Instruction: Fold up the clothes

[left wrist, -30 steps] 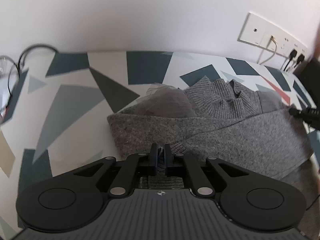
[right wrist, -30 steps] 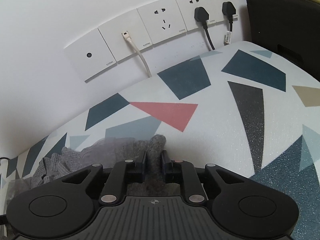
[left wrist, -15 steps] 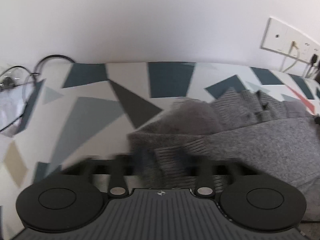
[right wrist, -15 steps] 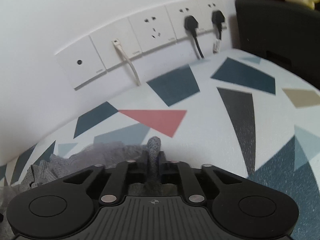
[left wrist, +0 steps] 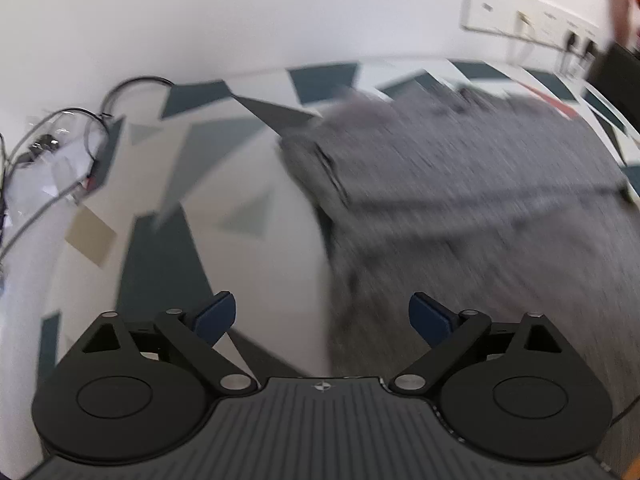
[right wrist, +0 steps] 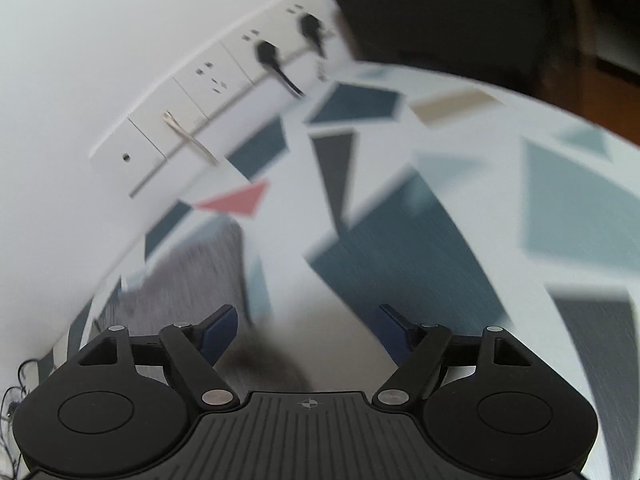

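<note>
- Left gripper (left wrist: 322, 316): jaws just opened wide, nothing gripped; grey sweater (left wrist: 460, 184) lies folded ahead on patterned cloth (left wrist: 256, 184)
- Right gripper (right wrist: 308, 326): jaws just opened, empty; sweater edge at left

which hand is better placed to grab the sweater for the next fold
Left, probably. The left tool is open with the sweater lying right ahead, partly between its fingers. The right tool is open over bare tablecloth, sweater off to its side.

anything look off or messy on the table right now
Nothing damaged or spilled. The grey knitted sweater lies folded on the geometric-patterned tablecloth, its layers a bit uneven. A loose tangle of thin cables sits at the far left edge.
</note>
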A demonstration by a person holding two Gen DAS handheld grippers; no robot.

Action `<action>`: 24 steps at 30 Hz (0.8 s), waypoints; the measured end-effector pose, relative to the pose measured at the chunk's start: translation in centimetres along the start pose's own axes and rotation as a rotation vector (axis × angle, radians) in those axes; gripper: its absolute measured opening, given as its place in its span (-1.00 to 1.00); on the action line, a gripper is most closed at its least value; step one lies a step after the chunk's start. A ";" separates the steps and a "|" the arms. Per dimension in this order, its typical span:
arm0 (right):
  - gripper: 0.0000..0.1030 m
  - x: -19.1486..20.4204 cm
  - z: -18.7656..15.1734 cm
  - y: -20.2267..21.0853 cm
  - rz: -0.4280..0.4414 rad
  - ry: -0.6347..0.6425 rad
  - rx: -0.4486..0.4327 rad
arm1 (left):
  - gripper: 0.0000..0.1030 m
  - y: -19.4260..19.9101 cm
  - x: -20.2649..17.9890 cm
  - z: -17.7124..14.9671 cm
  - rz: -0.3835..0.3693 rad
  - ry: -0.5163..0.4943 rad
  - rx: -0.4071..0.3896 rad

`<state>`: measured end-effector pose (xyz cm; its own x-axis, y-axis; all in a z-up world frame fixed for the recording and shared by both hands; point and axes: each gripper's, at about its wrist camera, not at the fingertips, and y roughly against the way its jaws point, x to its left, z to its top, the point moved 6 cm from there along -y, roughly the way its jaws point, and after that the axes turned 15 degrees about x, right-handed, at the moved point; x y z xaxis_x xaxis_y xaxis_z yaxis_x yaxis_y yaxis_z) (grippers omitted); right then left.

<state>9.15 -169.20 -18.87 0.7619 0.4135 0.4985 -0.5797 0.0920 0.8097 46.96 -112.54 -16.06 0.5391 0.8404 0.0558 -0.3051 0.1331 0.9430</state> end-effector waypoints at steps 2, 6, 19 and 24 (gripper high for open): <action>0.79 -0.9 -2.7 1.3 -0.020 -0.028 0.008 | 0.86 0.0 -0.8 -1.2 0.008 -0.039 0.004; 0.98 -1.1 -7.6 3.6 -0.103 0.027 0.005 | 0.91 0.1 -1.8 -3.6 -0.010 -0.044 0.036; 0.99 2.9 -13.7 2.6 -0.253 0.496 0.229 | 0.99 0.7 -2.7 -9.8 -0.050 0.130 0.160; 0.98 3.6 -14.7 1.9 -0.300 0.618 0.223 | 1.00 0.9 -3.4 -10.5 -0.024 0.168 0.146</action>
<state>6.50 -154.21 -20.07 0.5384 0.8421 0.0317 -0.2481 0.1225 0.9609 36.63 -109.74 -18.86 0.4024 0.9154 -0.0112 -0.1702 0.0868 0.9816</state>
